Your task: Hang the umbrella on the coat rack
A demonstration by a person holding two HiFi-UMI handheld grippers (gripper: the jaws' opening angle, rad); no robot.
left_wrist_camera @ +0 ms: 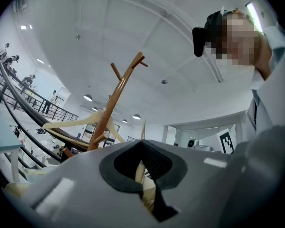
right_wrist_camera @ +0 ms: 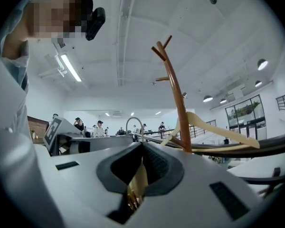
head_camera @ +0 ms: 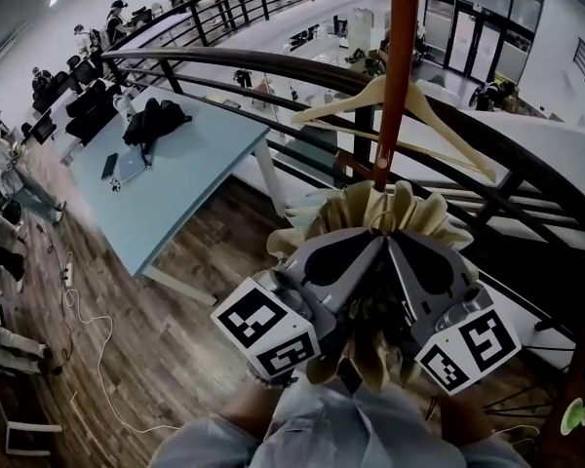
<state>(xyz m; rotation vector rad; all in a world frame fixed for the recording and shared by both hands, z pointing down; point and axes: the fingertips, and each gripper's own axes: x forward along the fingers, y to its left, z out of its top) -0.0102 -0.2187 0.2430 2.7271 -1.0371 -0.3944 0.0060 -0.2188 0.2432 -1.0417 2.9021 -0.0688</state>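
I hold a folded beige umbrella [head_camera: 385, 213] upright in front of me, close against the brown coat rack pole [head_camera: 403, 66]. My left gripper [head_camera: 372, 252] and right gripper [head_camera: 400, 252] meet tip to tip, both shut on the umbrella. Beige fabric shows between the shut jaws in the left gripper view [left_wrist_camera: 138, 170] and in the right gripper view [right_wrist_camera: 137, 184]. A thin loop [right_wrist_camera: 134, 123] rises above the right jaws. The rack's forked top [left_wrist_camera: 128, 75] [right_wrist_camera: 168, 65] stands above both grippers. A wooden hanger [head_camera: 409, 105] hangs on the pole.
A curved black railing [head_camera: 273, 66] runs behind the rack, with a drop to a lower floor beyond. At left stands a pale blue table [head_camera: 175, 183] with a black bag [head_camera: 154, 120]. A white cable [head_camera: 88, 320] trails on the wooden floor. People sit at desks far left.
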